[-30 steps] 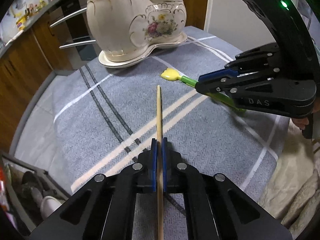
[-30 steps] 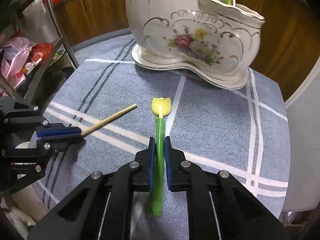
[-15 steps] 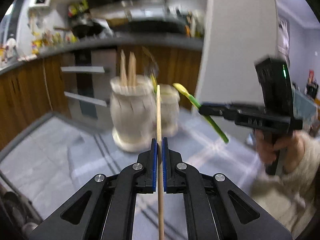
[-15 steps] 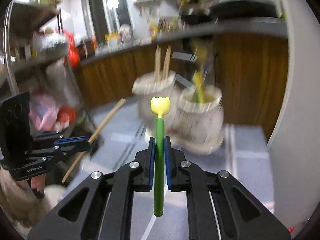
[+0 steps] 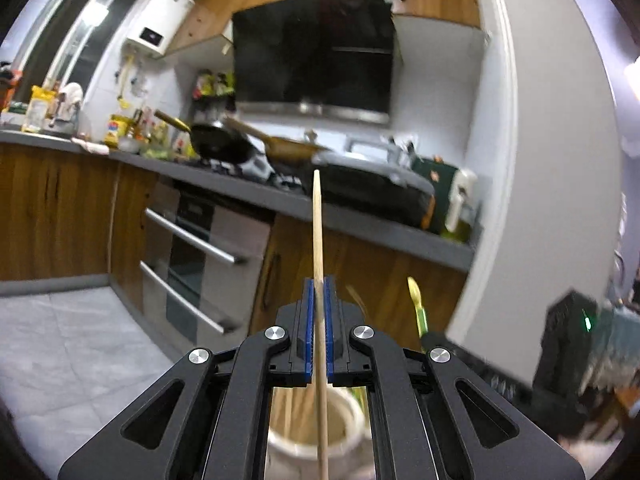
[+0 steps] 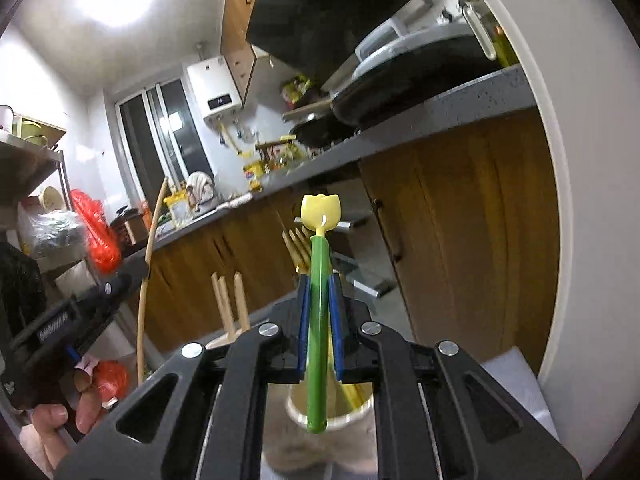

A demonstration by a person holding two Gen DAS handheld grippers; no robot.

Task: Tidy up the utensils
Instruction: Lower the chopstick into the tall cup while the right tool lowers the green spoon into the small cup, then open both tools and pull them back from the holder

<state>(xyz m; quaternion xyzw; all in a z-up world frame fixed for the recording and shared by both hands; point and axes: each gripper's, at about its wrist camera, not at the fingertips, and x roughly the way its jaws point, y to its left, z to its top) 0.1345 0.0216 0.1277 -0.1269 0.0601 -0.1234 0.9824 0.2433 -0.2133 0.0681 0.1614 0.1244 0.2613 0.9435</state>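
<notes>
The chopstick (image 5: 318,248) is being clamped upright in the left tool (image 5: 318,334) over the holder's cream pot (image 5: 310,436); the green-handled utensil (image 6: 319,320) is being clamped in the right tool (image 6: 319,330) over its neighbouring pot (image 6: 320,416). Misalignment is being risked: a lower end may strike a rim or the utensils already inside, tipping the piece out on release.

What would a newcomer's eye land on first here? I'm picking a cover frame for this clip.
First, the green-handled utensil with a yellow tulip-shaped end, clamped upright in the right gripper in the middle of its own view, above the mouth of a cream ceramic holder. Next, the long wooden chopstick pinched in the left gripper, standing against the blurred kitchen counter, over the holder's other opening.
</notes>
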